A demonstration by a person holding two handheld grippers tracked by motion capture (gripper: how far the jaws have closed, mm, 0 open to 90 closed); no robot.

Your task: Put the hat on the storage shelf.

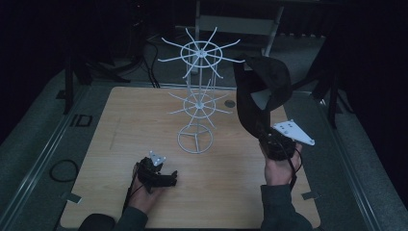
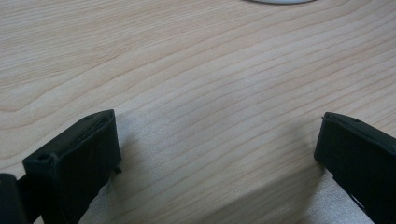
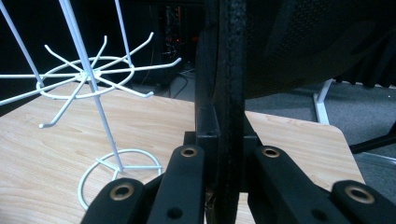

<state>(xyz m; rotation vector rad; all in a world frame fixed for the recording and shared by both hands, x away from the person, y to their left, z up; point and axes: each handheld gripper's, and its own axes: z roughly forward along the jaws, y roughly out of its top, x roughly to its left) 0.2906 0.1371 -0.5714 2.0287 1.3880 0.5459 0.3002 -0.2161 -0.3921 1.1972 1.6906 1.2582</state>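
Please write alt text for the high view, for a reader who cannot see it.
The right gripper holds up a black cap beside a white wire rack on a wooden table. The left gripper rests low on the table, jaws open.

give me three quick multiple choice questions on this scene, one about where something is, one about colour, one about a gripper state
1. Where does the wire rack stand?
A. near the middle of the table
B. on the floor
C. in the left gripper

2. What colour is the rack?
A. red
B. white
C. yellow

3. How do the jaws of the left gripper stand?
A. shut on a cap
B. shut on the rack
C. open, with bare wood between them

Answers: 1 A, its ring base sits on the wooden table in the high view. 2 B, every wire is white. 3 C, the left gripper view has the two black jaws wide apart over bare wood; the dark cap is in the right gripper.
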